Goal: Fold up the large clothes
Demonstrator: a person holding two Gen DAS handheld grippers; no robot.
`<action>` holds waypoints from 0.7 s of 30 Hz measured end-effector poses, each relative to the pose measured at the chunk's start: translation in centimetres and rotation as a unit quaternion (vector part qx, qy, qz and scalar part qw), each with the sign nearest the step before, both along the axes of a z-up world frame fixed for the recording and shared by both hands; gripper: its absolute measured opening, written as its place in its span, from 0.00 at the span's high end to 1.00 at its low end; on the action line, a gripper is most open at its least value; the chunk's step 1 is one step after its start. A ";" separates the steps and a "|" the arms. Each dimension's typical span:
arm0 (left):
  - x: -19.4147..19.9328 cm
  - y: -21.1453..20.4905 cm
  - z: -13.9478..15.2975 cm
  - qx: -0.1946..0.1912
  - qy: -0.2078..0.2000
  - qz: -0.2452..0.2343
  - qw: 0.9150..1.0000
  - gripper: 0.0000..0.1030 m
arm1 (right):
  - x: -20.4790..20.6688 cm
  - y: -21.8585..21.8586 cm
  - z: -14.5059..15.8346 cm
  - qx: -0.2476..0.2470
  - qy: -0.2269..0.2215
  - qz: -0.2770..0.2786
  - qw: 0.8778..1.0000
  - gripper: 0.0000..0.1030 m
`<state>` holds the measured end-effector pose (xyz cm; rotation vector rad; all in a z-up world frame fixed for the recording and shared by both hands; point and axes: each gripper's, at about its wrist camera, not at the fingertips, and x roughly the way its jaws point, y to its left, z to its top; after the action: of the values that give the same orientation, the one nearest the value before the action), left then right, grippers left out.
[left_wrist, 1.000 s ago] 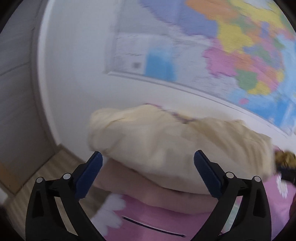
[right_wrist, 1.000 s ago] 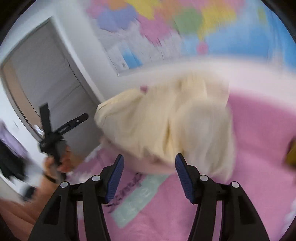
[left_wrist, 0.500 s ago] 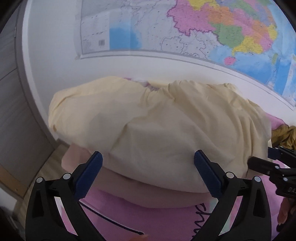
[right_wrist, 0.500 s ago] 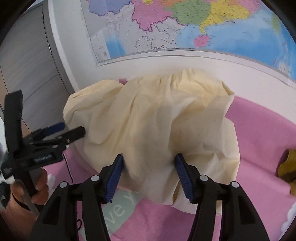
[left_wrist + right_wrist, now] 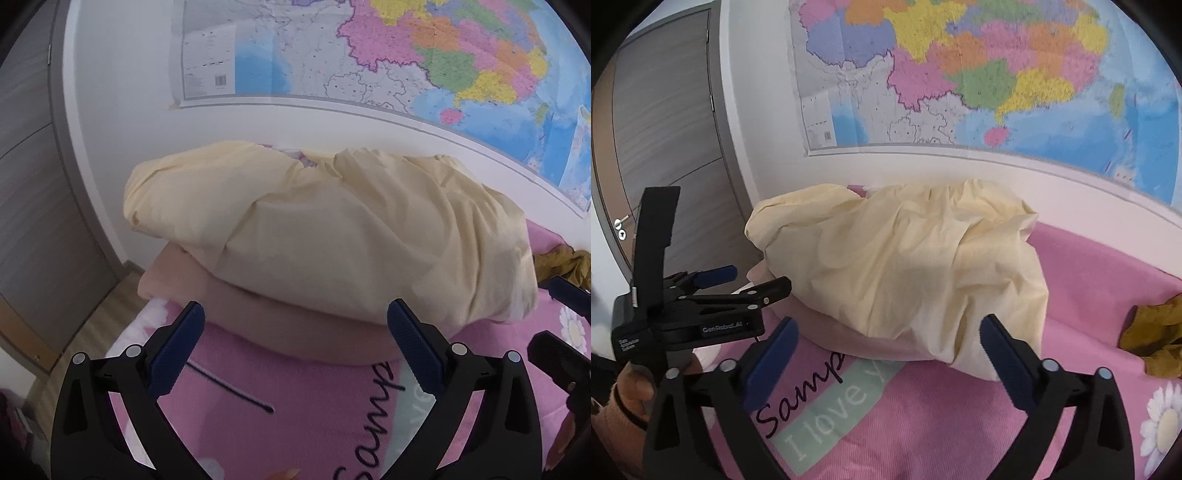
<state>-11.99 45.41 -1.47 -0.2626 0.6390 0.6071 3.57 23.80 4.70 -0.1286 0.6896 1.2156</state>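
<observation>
Your right hand-held gripper (image 5: 886,347) has just been opening, and its blue pads now stand spread wide with nothing pinched; the near edge of the pale yellow garment (image 5: 905,273) shows in the gap between them, but neither pad presses on it. Your left hand-held gripper (image 5: 295,334) is spread wide too, its pads apart and clear of the cloth, aimed at the front of the stack. In the right wrist view you see that same left hand-held gripper (image 5: 746,282) from the side, held in your left hand (image 5: 631,384), its tips just beside the left end of the stack.

The yellow garment lies in a loose, rumpled bundle on top of a folded beige-pink garment (image 5: 280,325), whose edge shows below it along the front and left. Both rest on the bed, on a pink bedspread (image 5: 960,424) printed with script lettering, a pale green panel of words and white daisies. A thin dark cord (image 5: 229,387) lies on the bedspread in front of the stack, between the left pads.

To the right, well apart from the stack, a mustard-coloured cloth (image 5: 1152,332) is crumpled on the bedspread. Behind the bed a coloured wall map (image 5: 960,74) hangs on the white wall, and a grey door (image 5: 665,129) stands at the left.
</observation>
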 end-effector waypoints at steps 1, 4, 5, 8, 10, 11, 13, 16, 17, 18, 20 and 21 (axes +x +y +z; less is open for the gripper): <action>-0.2 -0.2 0.0 -0.001 0.000 0.001 1.000 0.05 | -0.2 -0.3 0.0 0.001 0.001 -0.003 1.000 0.06; -0.8 -1.0 0.2 -0.004 0.000 0.000 1.000 0.05 | -0.4 -0.7 -0.1 0.003 0.007 -0.006 1.000 0.06; -0.9 -1.3 0.3 -0.001 0.000 0.001 1.000 0.05 | -0.5 -0.8 -0.2 0.003 0.008 -0.005 1.000 0.06; -1.5 -2.4 0.7 0.018 0.002 0.009 1.000 0.05 | -0.9 -1.0 -0.4 -0.002 0.006 -0.008 1.000 0.06; -1.8 -2.7 0.9 0.019 -0.001 0.009 1.000 0.05 | -1.0 -1.3 -0.5 0.000 0.009 -0.010 1.000 0.06; -1.9 -2.8 1.0 0.018 -0.002 0.009 1.000 0.05 | -1.1 -1.5 -0.5 0.000 0.009 -0.011 1.000 0.06; -2.2 -3.2 1.1 0.023 -0.005 0.012 1.000 0.05 | -1.3 -1.6 -0.6 -0.002 0.009 -0.011 1.000 0.06; -2.5 -3.7 1.1 0.026 0.001 0.020 0.999 0.05 | -1.7 -1.9 -0.7 -0.004 0.004 -0.011 1.000 0.06; -2.7 -3.9 1.0 0.025 0.002 0.019 1.000 0.05 | -1.8 -2.1 -0.7 -0.003 0.003 -0.013 1.000 0.06; -2.7 -4.0 1.0 0.023 0.005 0.021 1.000 0.05 | -1.9 -2.3 -0.8 -0.003 0.004 -0.012 1.000 0.06; -3.0 -4.3 0.9 0.025 0.008 0.031 0.999 0.05 | -2.0 -2.5 -0.8 -0.002 0.007 -0.014 1.000 0.06; -3.1 -4.5 1.0 0.027 0.006 0.034 0.999 0.05 | -2.1 -2.7 -0.9 -0.002 0.007 -0.014 1.000 0.06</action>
<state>-15.14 40.95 -0.47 -0.2304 0.6264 0.6915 1.45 21.10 3.84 -0.1139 0.7047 1.1901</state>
